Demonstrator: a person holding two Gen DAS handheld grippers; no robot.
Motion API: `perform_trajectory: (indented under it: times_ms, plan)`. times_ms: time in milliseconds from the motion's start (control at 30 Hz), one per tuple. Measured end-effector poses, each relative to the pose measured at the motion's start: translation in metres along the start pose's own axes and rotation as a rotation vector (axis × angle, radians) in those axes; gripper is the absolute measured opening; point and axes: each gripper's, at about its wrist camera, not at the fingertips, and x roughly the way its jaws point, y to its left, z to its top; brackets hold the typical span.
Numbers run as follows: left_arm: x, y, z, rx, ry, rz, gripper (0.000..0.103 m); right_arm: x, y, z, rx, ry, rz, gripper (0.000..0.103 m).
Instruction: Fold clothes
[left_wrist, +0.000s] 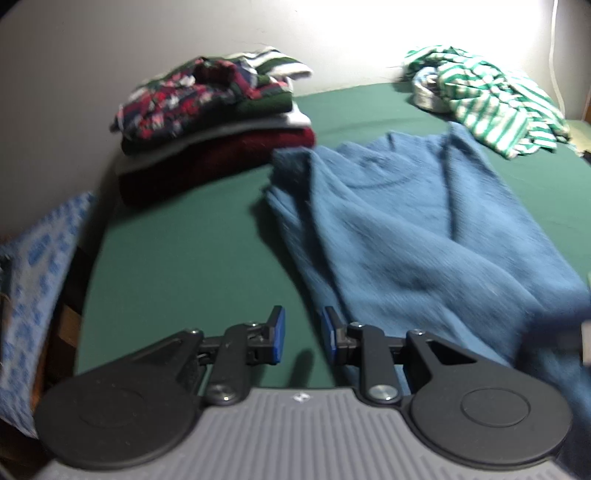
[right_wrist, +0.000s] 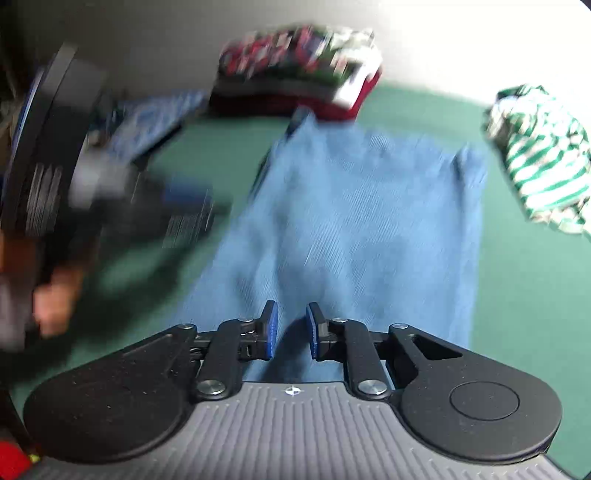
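Hand-held grippers come first: the left hand-held gripper (left_wrist: 299, 334) and right hand-held gripper (right_wrist: 289, 330) both stand slightly parted, gripping nothing. Beyond, a blue ribbed knit sweater (left_wrist: 417, 236) lies partly folded on the green tabletop (left_wrist: 177, 258). Farther, a folded clothes stack (left_wrist: 214, 122) is done; a crumpled green-and-white striped shirt (left_wrist: 487, 99) waits. Bare green lies left.

Tabletop (left_wrist: 184, 258): plain dark green. Sweater (left_wrist: 406, 229) spread on it: solid mid-blue, faintly ribbed. Folded stack (left_wrist: 214, 129): topmost garment a red, white and navy floral print; beneath it green-and-white stripes, grey, then maroon at the base. Crumpled shirt (left_wrist: 487, 99): green and white stripes. Cloth (left_wrist: 33, 266) at left edge: pale with blue print. Left tool (left_wrist: 299, 334): black, blue pads.
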Motion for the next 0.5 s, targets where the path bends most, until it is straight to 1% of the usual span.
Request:
perform_trajectory:
  times_ms: [33, 100, 133, 200, 267, 333, 367, 433, 500]
  plan:
    - [-0.002, -0.004, -0.005, -0.002, 0.007, -0.015, 0.025, 0.003, -0.004, 0.013, -0.004, -0.026, -0.010, 0.017]
    - [-0.004, -0.012, -0.011, -0.002, 0.014, -0.014, 0.023, 0.009, -0.011, 0.039, -0.019, -0.078, -0.036, 0.020]
    - [-0.005, -0.014, -0.014, -0.007, 0.017, -0.014, 0.021, 0.017, -0.012, 0.050, -0.032, -0.090, -0.044, 0.020]
    - [-0.007, -0.018, -0.017, -0.019, 0.023, -0.016, 0.021, 0.033, -0.009, 0.067, -0.048, -0.096, -0.041, 0.020]
    - [-0.009, -0.019, -0.018, -0.028, 0.030, -0.014, 0.021, 0.049, -0.003, 0.079, -0.044, -0.100, -0.013, 0.021]
    - [-0.011, -0.019, -0.018, -0.038, 0.035, -0.013, 0.021, 0.078, 0.002, 0.096, -0.063, -0.102, 0.002, 0.025]
    - [-0.012, -0.020, -0.018, -0.042, 0.038, -0.012, 0.021, 0.087, 0.006, 0.100, -0.082, -0.108, -0.013, 0.025]
    - [-0.012, -0.022, -0.018, -0.040, 0.040, 0.000, 0.021, 0.100, 0.013, 0.106, -0.112, -0.104, -0.071, 0.026]
    - [-0.013, -0.025, -0.018, -0.036, 0.041, 0.014, 0.021, 0.115, 0.011, 0.111, -0.099, -0.080, -0.074, 0.027]
